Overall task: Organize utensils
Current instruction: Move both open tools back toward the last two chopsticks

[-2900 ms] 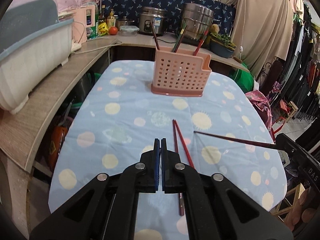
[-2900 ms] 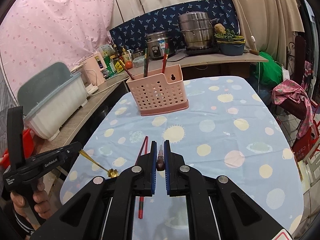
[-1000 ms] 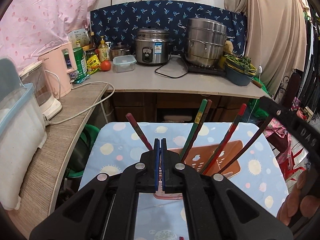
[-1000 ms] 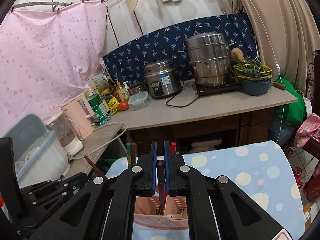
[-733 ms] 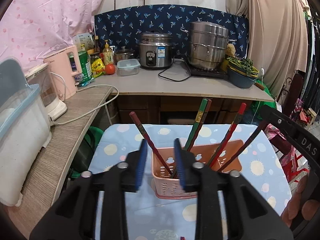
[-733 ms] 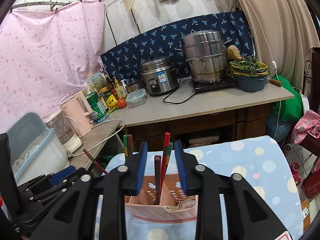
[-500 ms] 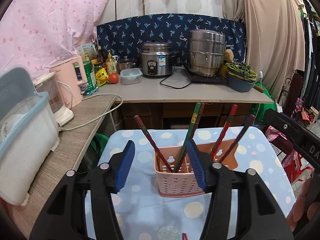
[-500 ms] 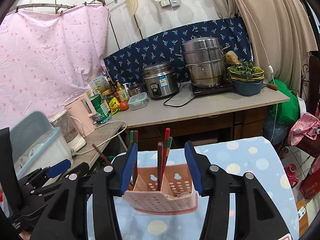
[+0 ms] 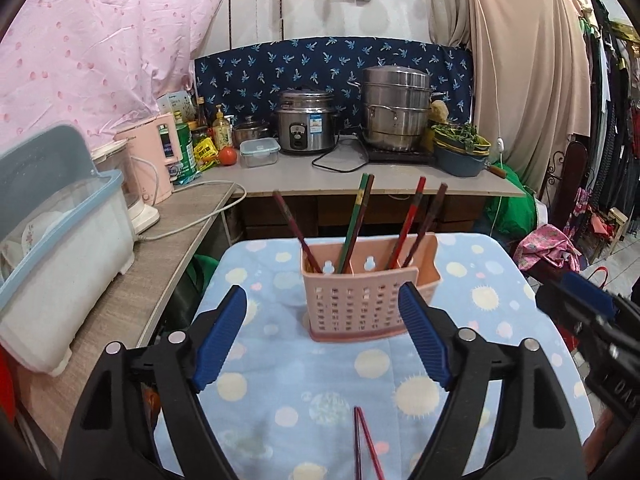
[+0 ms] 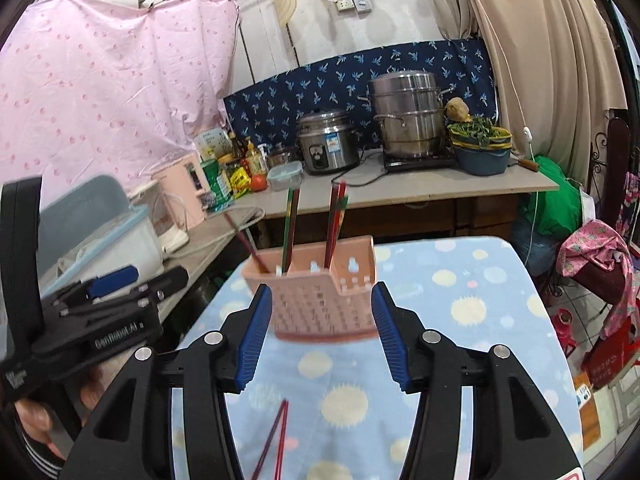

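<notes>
Tongs (image 9: 322, 336) gape — chopsticks (image 9: 362, 446) cut off below.

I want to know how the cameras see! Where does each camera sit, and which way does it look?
Left wrist view: sits on the left tool, looking along its open blue pads over the table at the pink basket; the right tool shows at the right edge.
Right wrist view: sits on the right tool, facing the same basket; the left tool and a hand show.
Both share basket, chopsticks and counter.
</notes>
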Tool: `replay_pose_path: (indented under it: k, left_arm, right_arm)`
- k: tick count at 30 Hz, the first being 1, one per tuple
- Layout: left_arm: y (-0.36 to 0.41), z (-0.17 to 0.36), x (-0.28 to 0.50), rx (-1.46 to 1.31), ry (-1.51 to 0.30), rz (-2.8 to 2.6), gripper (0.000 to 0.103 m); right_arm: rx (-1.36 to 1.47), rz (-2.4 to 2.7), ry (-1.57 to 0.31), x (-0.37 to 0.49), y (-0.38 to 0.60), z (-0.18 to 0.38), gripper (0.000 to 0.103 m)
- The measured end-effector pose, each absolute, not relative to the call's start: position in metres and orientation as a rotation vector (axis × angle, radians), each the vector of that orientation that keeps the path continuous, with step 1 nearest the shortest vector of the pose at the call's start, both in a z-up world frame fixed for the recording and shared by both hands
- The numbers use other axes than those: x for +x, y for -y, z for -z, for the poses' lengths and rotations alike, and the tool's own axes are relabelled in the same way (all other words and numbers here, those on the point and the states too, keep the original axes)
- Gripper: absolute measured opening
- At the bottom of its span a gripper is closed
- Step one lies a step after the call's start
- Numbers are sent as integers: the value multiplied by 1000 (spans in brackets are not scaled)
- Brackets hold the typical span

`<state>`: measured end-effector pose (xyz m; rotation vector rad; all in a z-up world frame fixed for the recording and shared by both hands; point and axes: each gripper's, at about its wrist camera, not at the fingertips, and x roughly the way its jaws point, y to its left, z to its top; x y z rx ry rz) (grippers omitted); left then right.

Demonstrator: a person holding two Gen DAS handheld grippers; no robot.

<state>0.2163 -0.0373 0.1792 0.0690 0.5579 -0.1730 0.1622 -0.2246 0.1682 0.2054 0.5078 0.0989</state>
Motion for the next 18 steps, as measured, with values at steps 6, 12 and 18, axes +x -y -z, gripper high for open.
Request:
replay_pose_path:
  k: [6, 12, 18]
  left_arm:
    - [19, -148, 175, 66, -608, 153, 75]
    - [1, -101, 139, 69, -679, 130, 75]
    - [-10, -60, 112, 79, -748, 110, 75]
  right_arm:
    - [183, -106, -600, 115, 211, -128, 50]
    - [130, -104, -694, 74, 191, -81, 50]
    - [71, -104, -752, 39, 168, -42, 50]
